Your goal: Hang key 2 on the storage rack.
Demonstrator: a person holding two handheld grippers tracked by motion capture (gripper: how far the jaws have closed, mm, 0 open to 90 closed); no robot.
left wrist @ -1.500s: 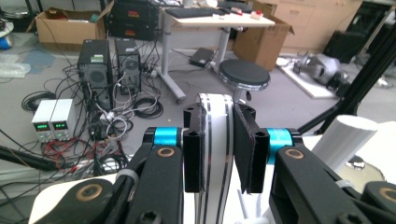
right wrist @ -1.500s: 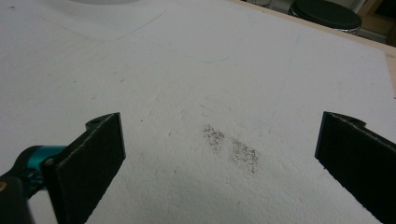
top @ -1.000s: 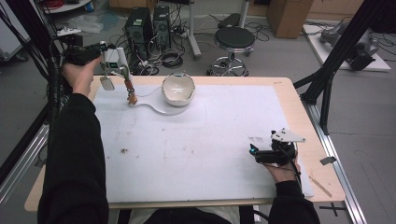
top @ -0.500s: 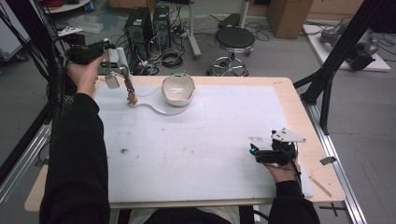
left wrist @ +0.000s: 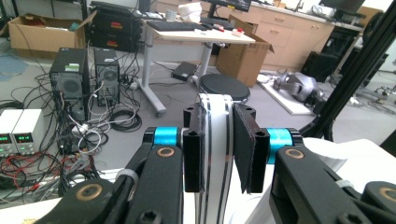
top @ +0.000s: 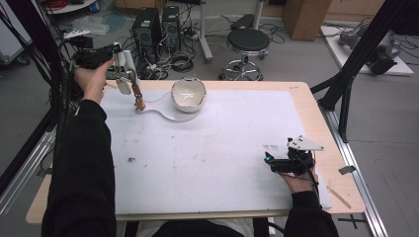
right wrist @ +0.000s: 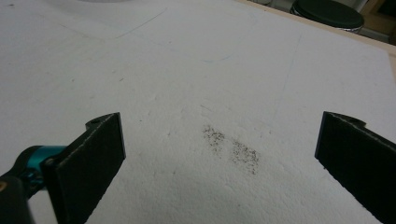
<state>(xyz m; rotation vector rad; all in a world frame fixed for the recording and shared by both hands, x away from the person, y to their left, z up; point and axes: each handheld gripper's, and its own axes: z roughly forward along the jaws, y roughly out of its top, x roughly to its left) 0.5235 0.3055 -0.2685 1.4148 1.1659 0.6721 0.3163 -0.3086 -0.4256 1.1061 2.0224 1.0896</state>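
Cluttered lab floor behind everything, computer towers (top: pixel 158 24) and a round stool (top: pixel 248 39) past the far edge. The work itself happens on a white foam board (top: pixel 207 163) laid over a wooden table (top: pixel 306 96).

Honestly, not much has changed in the last second. Both hands sit where they were, and the left gripper (top: pixel 129 84) hasn't loosened at all. It's up at the far-left corner of the board, clamped tight on a white piece with two dark stripes (left wrist: pixel 215 107), which stands upright between the pads in the left gripper view. I can't tell exactly what that piece is. A small brown bit (top: pixel 140 104) hangs just below the gripper, right at the board, and I can't make out whether it's attached.

The white bowl (top: pixel 188 93) sits a little to the right of that, apart from the gripper, on some flat pale sheet.

The right gripper (right wrist: pixel 219 154) is parked near the front-right corner with its jaws spread wide and nothing in them, just a dark speckled smudge (right wrist: pixel 231 147) on the foam underneath.

My read: it's a pause with the grip secured. The next move probably belongs to the left hand, carrying that piece toward the bowl, while the right waits.
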